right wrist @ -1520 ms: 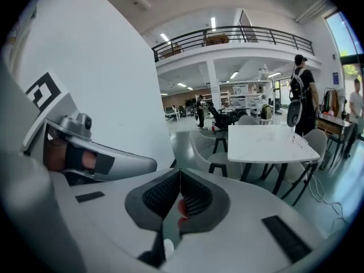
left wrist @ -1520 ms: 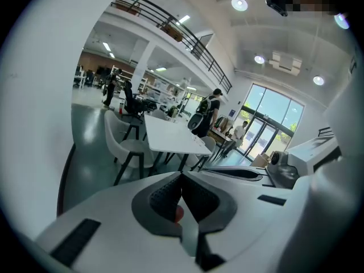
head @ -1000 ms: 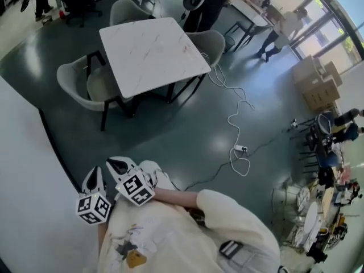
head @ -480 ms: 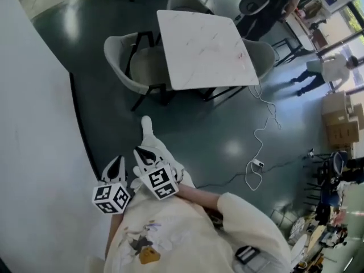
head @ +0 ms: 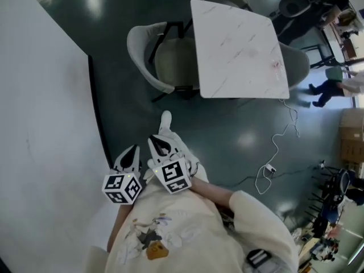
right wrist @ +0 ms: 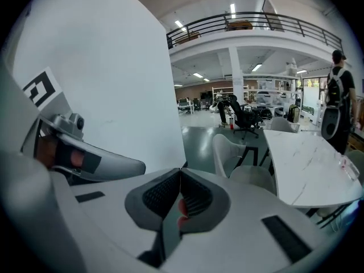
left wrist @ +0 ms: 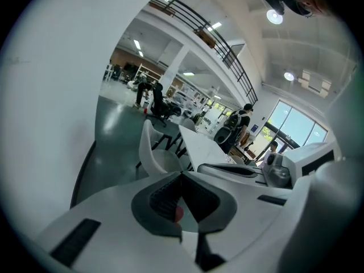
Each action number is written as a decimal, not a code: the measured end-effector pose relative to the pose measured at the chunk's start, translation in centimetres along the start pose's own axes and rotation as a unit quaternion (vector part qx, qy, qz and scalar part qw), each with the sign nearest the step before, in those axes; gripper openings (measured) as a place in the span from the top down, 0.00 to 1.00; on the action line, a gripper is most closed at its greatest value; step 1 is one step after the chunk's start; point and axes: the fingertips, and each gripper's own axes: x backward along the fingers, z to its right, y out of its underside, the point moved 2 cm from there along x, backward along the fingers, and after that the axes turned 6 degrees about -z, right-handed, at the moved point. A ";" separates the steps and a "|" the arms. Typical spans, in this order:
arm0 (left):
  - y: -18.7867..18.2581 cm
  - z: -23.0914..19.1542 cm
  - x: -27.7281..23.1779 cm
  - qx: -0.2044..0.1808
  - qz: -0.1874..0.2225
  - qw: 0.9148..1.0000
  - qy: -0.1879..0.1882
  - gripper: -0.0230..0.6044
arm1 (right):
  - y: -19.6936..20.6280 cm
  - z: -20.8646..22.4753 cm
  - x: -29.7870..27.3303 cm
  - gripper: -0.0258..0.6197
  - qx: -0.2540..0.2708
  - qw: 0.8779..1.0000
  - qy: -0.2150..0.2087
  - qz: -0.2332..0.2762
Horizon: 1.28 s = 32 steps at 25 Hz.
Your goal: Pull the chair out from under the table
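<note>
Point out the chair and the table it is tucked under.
chair (head: 173,64), head view, on the seat cushion.
table (head: 239,53), head view, middle of the white marbled top.

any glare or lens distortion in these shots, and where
Head view: lamp glare lies in pale patches on the dark floor, and straight edges lean with the wide lens. Left gripper view: black fisheye corners, a flaring ceiling lamp and bright windows. Right gripper view: the balcony railing bows into a curve and the corners go dark.
</note>
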 end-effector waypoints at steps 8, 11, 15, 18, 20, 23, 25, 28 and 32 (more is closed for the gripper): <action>-9.3 -0.9 -8.6 -0.036 -0.022 0.999 -0.024 0.95 | -5.1 9.1 -5.1 0.95 -0.021 1.000 -0.014 0.006; -12.1 -1.1 -11.4 -0.036 -0.028 0.998 -0.041 0.95 | -6.6 11.9 -6.9 0.94 -0.035 0.999 -0.030 -0.003; -14.9 -1.6 -13.9 -0.027 -0.036 0.996 -0.073 0.95 | -8.3 13.9 -9.2 0.94 -0.042 0.997 -0.067 -0.010; -15.9 -2.7 -15.5 -0.014 -0.047 0.995 -0.085 0.95 | -8.3 15.0 -11.2 0.94 -0.045 0.995 -0.082 -0.029; -15.6 -3.6 -16.6 -0.007 -0.065 0.994 -0.087 0.95 | -7.7 15.2 -12.0 0.94 -0.037 0.994 -0.091 -0.044; -14.7 -5.0 -18.8 0.002 -0.094 0.992 -0.088 0.95 | -6.4 15.4 -13.2 0.88 -0.027 0.992 -0.104 -0.068; -14.1 -5.8 -20.6 0.009 -0.111 0.990 -0.082 0.95 | -5.3 16.1 -14.2 0.83 -0.028 0.990 -0.106 -0.084; -13.1 -7.3 -24.2 0.017 -0.125 0.989 -0.072 0.95 | -3.7 17.8 -16.2 0.80 -0.033 0.989 -0.101 -0.098; -10.7 -8.8 -28.5 0.010 -0.164 0.985 -0.054 0.85 | -0.3 19.4 -19.6 0.74 -0.024 0.984 -0.112 -0.133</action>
